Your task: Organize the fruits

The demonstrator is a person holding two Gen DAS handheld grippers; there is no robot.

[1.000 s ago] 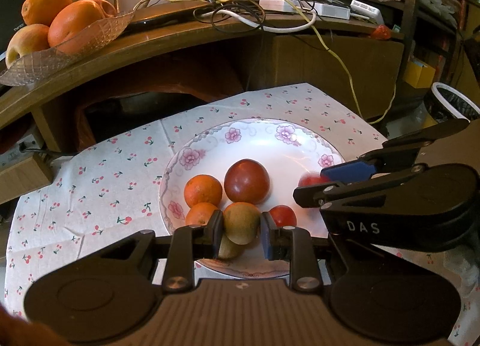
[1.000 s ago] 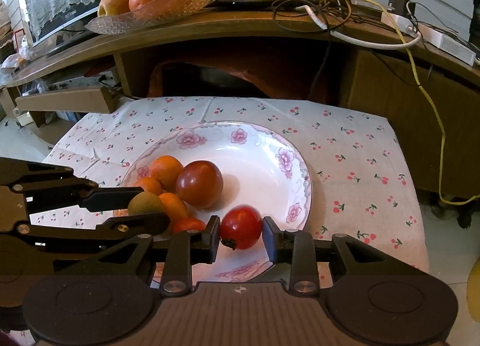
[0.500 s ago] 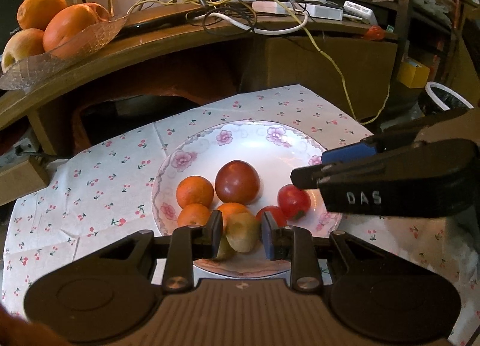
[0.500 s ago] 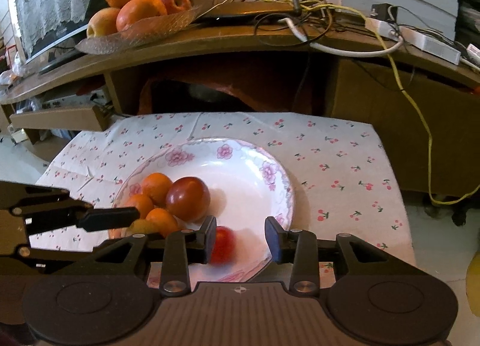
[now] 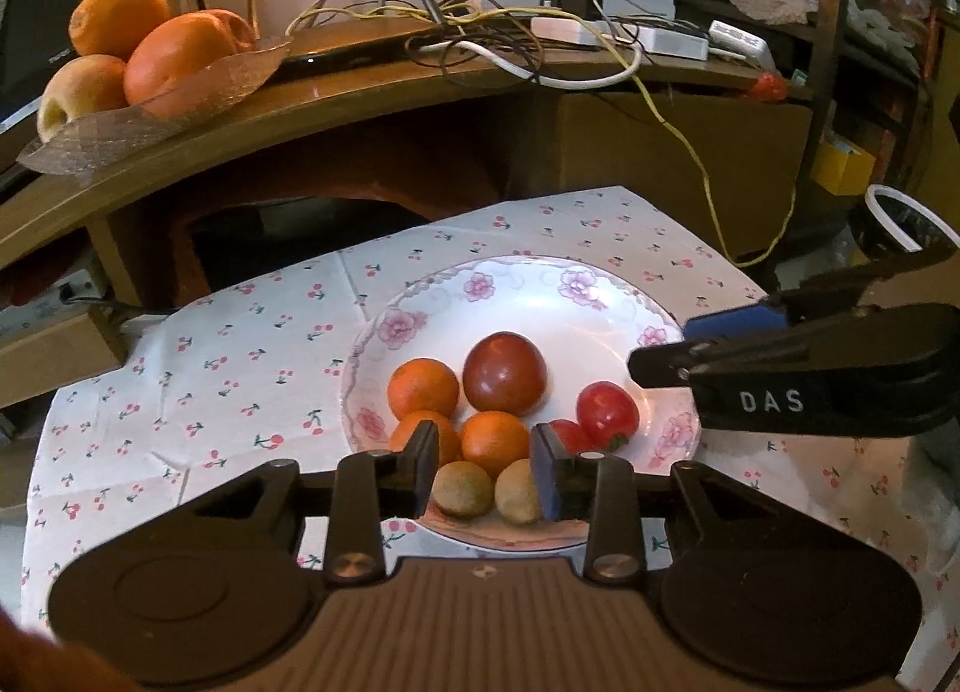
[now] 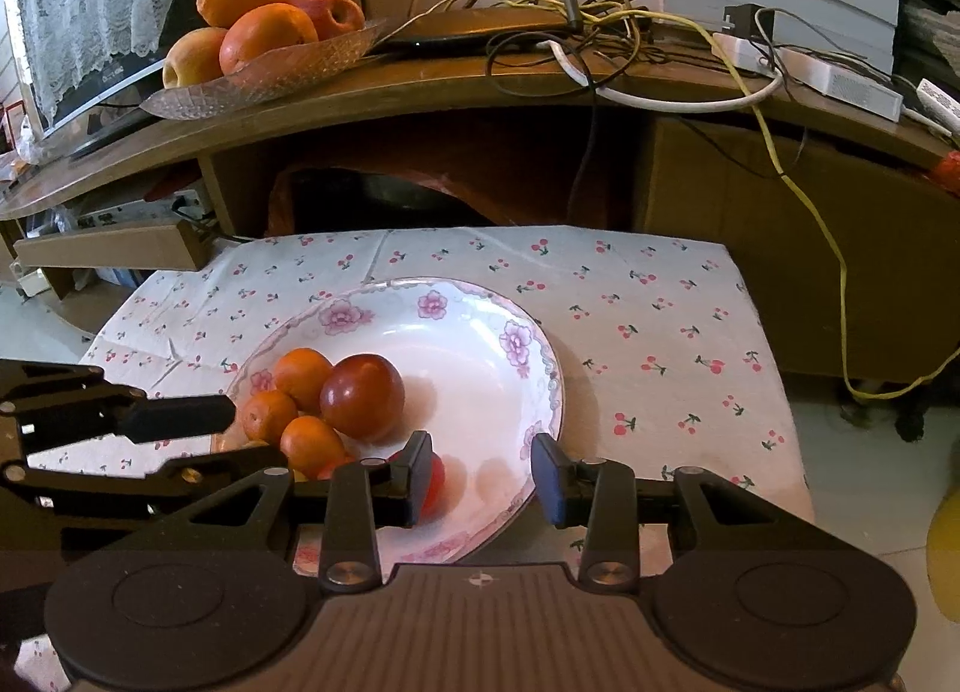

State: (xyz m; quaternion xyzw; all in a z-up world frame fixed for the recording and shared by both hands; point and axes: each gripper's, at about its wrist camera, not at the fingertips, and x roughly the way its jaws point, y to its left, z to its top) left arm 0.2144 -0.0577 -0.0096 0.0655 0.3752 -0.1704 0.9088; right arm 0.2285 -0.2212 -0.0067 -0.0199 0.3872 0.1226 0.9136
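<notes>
The plate's (image 6: 543, 368) far right half lay bare, while fruit (image 5: 504, 373) crowded its near left and a desk (image 6: 420, 86) overhung behind.

White letters "DAS" stand on the black side of the right hand-held gripper (image 5: 660, 368), seen from the left wrist view. Small white lettering on the dark screen's (image 6: 120, 68) lower edge is too blurred to read.

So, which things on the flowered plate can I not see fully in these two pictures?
- Kiwis: right wrist view, hidden behind the left gripper.
- Second small tomato: left wrist view, partly behind the right fingertip.
- Tomato: right wrist view, mostly behind the finger.
- Plate: near rim hidden in both.
</notes>
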